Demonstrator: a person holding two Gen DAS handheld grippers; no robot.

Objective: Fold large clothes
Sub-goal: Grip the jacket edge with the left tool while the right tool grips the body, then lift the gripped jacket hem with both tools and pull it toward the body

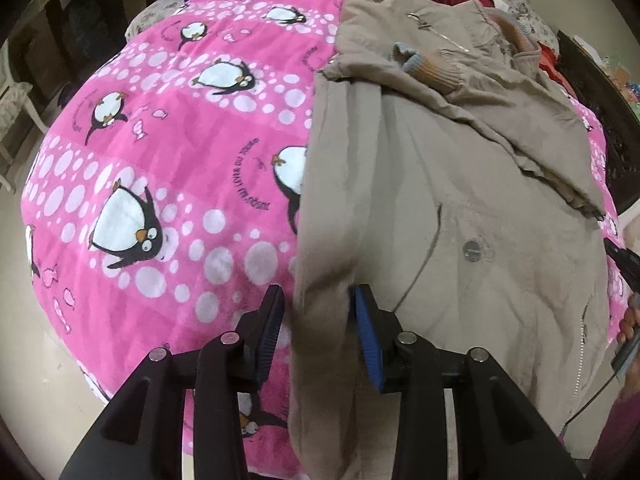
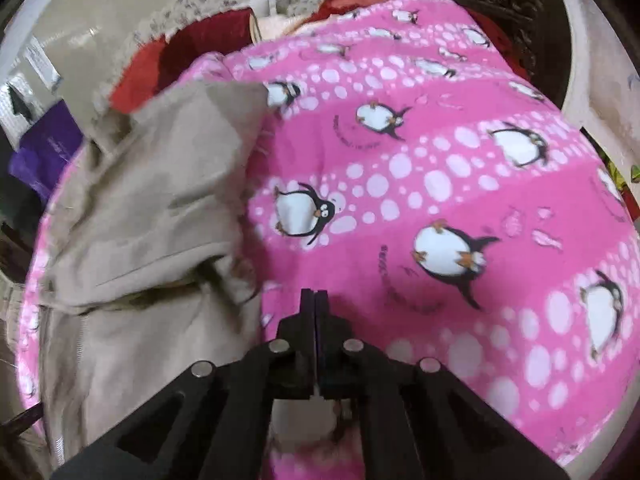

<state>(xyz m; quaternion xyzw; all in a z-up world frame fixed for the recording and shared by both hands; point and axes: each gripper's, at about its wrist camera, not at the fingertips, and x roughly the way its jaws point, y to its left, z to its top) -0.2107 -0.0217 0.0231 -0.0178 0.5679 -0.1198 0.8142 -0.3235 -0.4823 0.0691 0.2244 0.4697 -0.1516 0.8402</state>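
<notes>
- My left gripper (image 1: 316, 312) has its jaws part-open astride the jacket's folded left edge, pads not pressing; my right gripper (image 2: 315, 300) has its jaws closed on nothing, over the pink penguin blanket (image 2: 440, 168).
- The beige jacket (image 1: 460, 200) lies flat on that blanket, one sleeve (image 1: 480, 96) folded across.
- It looks soft, thick, fairly heavy; I'd pinch the doubled edge near the hem.
- Both of my hands pitch steeply downward.

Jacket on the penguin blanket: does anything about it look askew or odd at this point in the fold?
The jacket lies bunched on the blanket: one sleeve is flopped crookedly across the chest, cuff twisted, not folded flat. The left gripper straddles the jacket's side edge; the right gripper is shut on nothing. No damage visible.
</notes>
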